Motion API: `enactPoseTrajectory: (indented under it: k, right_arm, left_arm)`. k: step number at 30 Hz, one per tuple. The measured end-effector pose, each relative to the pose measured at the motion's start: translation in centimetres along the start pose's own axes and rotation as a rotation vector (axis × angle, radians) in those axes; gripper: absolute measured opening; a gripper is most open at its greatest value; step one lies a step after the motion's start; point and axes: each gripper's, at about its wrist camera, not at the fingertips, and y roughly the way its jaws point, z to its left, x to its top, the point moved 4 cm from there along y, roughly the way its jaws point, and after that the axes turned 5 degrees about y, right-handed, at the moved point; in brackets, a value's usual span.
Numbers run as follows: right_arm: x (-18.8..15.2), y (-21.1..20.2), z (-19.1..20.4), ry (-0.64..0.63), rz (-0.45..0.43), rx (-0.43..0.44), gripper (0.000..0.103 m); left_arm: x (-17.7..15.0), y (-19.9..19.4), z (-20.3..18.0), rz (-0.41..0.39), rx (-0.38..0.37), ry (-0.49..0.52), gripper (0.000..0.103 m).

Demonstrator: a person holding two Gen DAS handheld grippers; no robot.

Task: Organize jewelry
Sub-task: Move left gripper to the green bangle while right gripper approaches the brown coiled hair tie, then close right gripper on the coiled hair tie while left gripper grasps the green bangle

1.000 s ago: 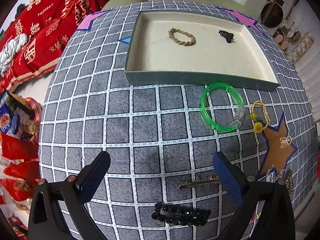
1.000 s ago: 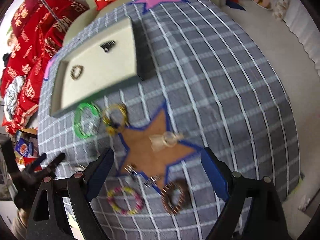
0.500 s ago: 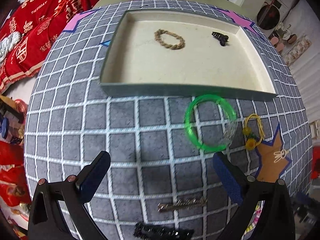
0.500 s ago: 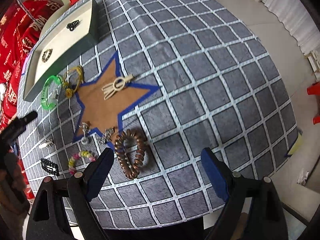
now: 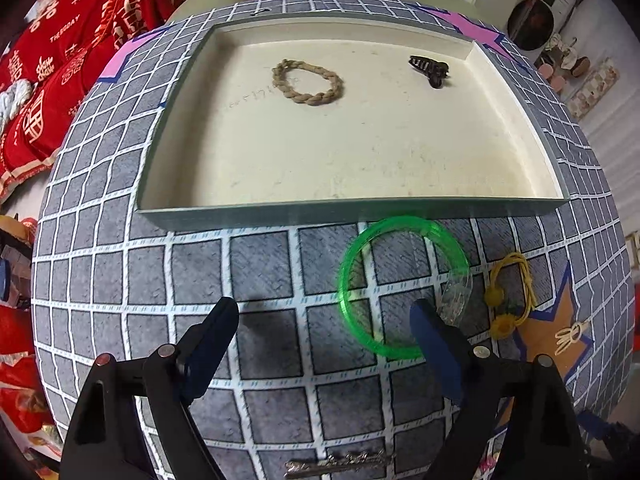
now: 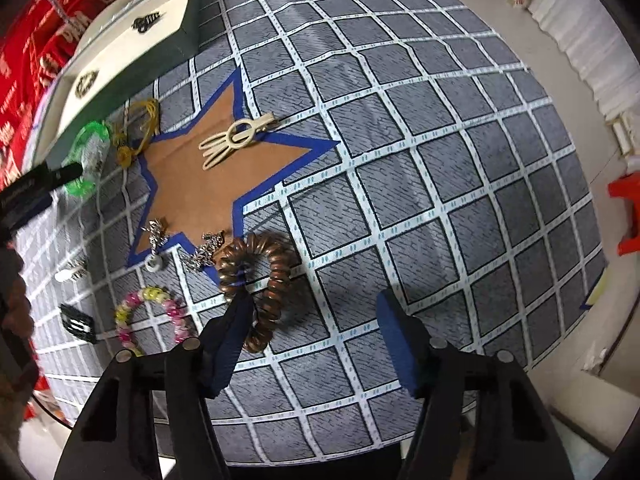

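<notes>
Left wrist view: the left gripper (image 5: 324, 318) pointed steeply down at a round table covered in a grey checked cloth (image 5: 256, 264). Its jaws stood wide and were closing, with only bare cloth between them. A green bangle (image 5: 348, 276) lay flat on the cloth just ahead and to the right. The right-hand finger (image 5: 430, 332) crossed in front of the bangle's near edge; whether it touched the bangle could not be told. Right of the bangle lay a yellow hair tie (image 5: 516, 276), at the tip of a brown star (image 5: 552, 336) printed on the cloth. Beyond the bangle stood a shallow cream tray (image 5: 352, 210), its near wall just behind the bangle. Inside the tray lay a braided rope bracelet (image 5: 307, 82) and a small black claw clip (image 5: 430, 69), well apart. At the bottom edge, a silver hair clip (image 5: 340, 465) lay on the cloth.

Right wrist view: the right gripper (image 6: 316, 316) pointed straight down, its jaws about half open and closing. A brown coil hair tie (image 6: 276, 276) lay on the cloth at the left-hand finger (image 6: 234, 330), whose tip covered the tie's near left edge; most of the tie lay ahead of the jaws, not gripped. A cream hair clip (image 6: 236, 138) rested on the brown star farther off. A beaded bracelet (image 6: 148, 314) lay left of the gripper.
</notes>
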Motion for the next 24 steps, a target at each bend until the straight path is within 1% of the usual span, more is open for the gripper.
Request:
enactPoseTrajectory:
  k: [1, 2, 4, 6, 7, 8, 9, 11, 12, 13, 14, 16, 18, 24]
  right_arm:
    - [-0.2, 0.1, 0.4, -0.019, -0.004, -0.017, 0.065]
    - [-0.3, 0.1, 0.8, -0.036, -0.012, -0.031, 0.062]
    - [-0.8, 0.2, 1.7, -0.076, -0.030, -0.069, 0.052]
    - [-1.2, 0.2, 2.2, -0.094, -0.041, -0.068, 0.034]
    - [-1.4, 0.3, 2.6, -0.098, -0.042, -0.068, 0.029]
    - [-1.6, 0.3, 2.8, -0.103, -0.044, -0.066, 0.018]
    - [-1.8, 0.4, 2.9, -0.104, -0.044, -0.064, 0.012]
    - [-1.9, 0.4, 3.4, -0.094, -0.040, -0.051, 0.012]
    - [-1.9, 0.4, 3.5, -0.090, -0.038, -0.042, 0.012]
    - [-1.0, 0.2, 2.8, -0.086, -0.036, -0.034, 0.012]
    - [-0.8, 0.0, 2.7, -0.083, -0.035, -0.025, 0.012]
    - [0.6, -1.0, 0.9, -0.078, -0.037, -0.005, 0.012]
    - [1.5, -2.4, 0.2, -0.080, -0.046, 0.013, 0.012]
    - [4.1, -4.8, 0.3, -0.090, -0.078, 0.051, 0.012]
  left_arm:
    - [0.1, 0.1, -0.2, 0.001, 0.001, 0.008, 0.085]
    - [0.0, 0.2, -0.4, 0.008, -0.001, 0.017, 0.079]
    - [0.1, 0.3, -0.9, 0.006, 0.014, 0.040, 0.079]
    - [0.2, 0.3, -1.3, 0.001, 0.009, 0.053, 0.075]
    - [0.3, 0.2, -1.5, -0.006, 0.008, 0.060, 0.069]
    - [0.3, 0.1, -1.6, -0.010, 0.007, 0.065, 0.062]
    - [0.4, 0.1, -1.7, -0.013, 0.006, 0.070, 0.058]
    - [0.6, -0.1, -2.0, -0.023, 0.000, 0.085, 0.032]
    - [0.6, -0.1, -2.1, -0.024, 0.003, 0.093, 0.027]
    - [0.7, -0.2, -2.1, -0.024, 0.003, 0.096, 0.017]
    - [0.7, -0.2, -2.0, -0.024, -0.010, 0.092, 0.015]
    - [0.7, -0.4, -1.9, -0.027, -0.037, 0.078, 0.015]
    - [0.5, -0.7, -1.8, -0.034, -0.037, 0.075, 0.015]
    - [-0.3, -2.0, -1.7, -0.050, -0.063, 0.065, 0.015]
